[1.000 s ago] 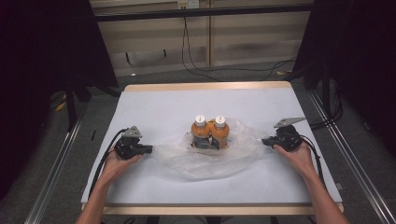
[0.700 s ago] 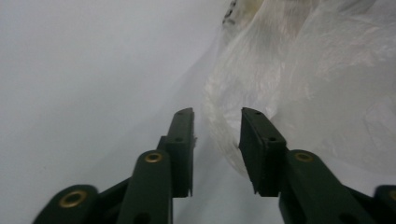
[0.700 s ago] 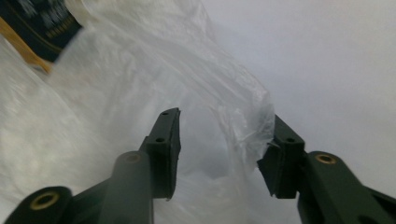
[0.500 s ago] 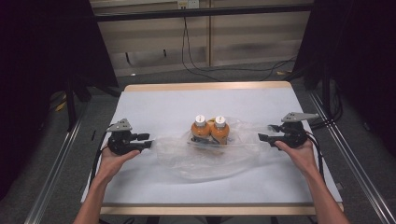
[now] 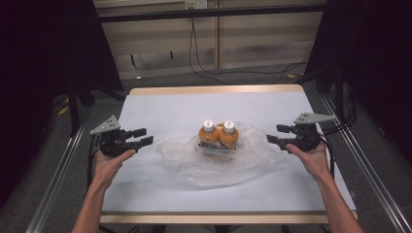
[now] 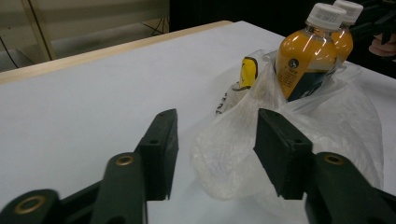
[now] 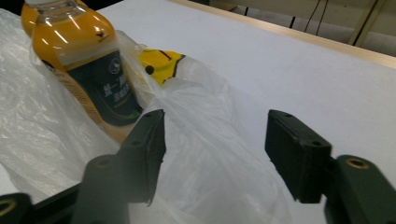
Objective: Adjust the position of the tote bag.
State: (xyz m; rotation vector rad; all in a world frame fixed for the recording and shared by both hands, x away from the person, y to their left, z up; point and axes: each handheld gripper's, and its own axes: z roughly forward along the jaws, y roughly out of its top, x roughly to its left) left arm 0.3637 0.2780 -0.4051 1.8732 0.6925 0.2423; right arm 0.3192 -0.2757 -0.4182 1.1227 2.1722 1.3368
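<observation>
Two orange-drink bottles with white caps (image 5: pixel 207 133) (image 5: pixel 228 135) stand side by side at the table's middle, on a crumpled clear plastic bag (image 5: pixel 214 167). A yellow packet (image 6: pixel 249 72) lies beside them in the bag. My left gripper (image 5: pixel 138 137) hovers open just left of the bag's edge, its jaws either side of a fold of bag (image 6: pixel 233 154). My right gripper (image 5: pixel 277 134) is open at the bag's right edge. In the right gripper view the bag (image 7: pixel 210 186) lies between my jaws, with a bottle (image 7: pixel 88 56) and the yellow packet (image 7: pixel 159 63) beyond.
The table (image 5: pixel 170 107) has a white sheet over it and a wooden rim. Metal rails (image 5: pixel 58 179) run along both sides. Cables (image 5: pixel 204 63) trail on the floor behind the far edge.
Both grippers have risen a little from the table. The left one has drawn slightly back to the left, away from the bag. The bottles and bag have stayed put.
</observation>
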